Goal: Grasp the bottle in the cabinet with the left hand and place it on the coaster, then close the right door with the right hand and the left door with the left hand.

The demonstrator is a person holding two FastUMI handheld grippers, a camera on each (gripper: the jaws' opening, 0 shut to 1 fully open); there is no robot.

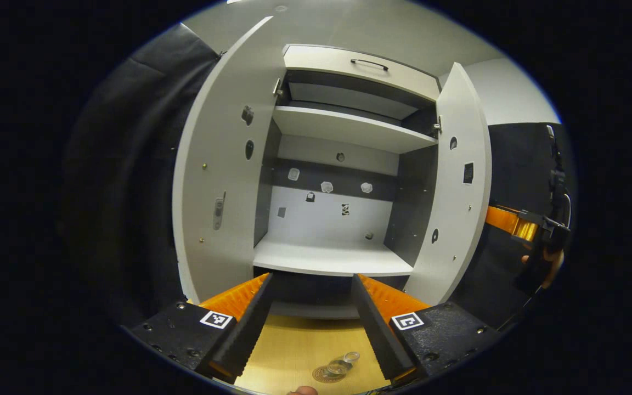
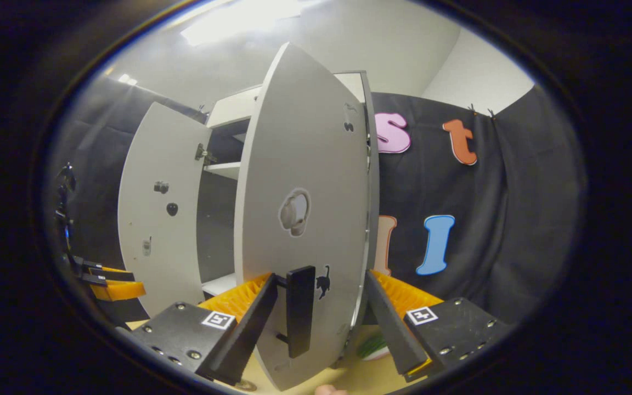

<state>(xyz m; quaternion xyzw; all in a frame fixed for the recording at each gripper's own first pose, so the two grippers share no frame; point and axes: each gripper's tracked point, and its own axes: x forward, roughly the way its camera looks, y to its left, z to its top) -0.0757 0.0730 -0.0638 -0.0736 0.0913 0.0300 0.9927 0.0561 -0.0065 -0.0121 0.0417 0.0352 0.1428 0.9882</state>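
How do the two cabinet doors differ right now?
The right door has the right gripper straddling its edge by a dark handle; the left door has nothing near it. In the right gripper view, the right door looms close, the left door sits farther off. Both are pale grey and open.

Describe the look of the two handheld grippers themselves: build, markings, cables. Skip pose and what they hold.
Each gripper has two long wedge-shaped fingers with ribbed inner faces, set on flat black blocks with screws. Every block carries a small square black-and-white marker tag. This holds for the left gripper and the right gripper. Seen from the left gripper view, the right gripper has a black body with a thin cable above it.
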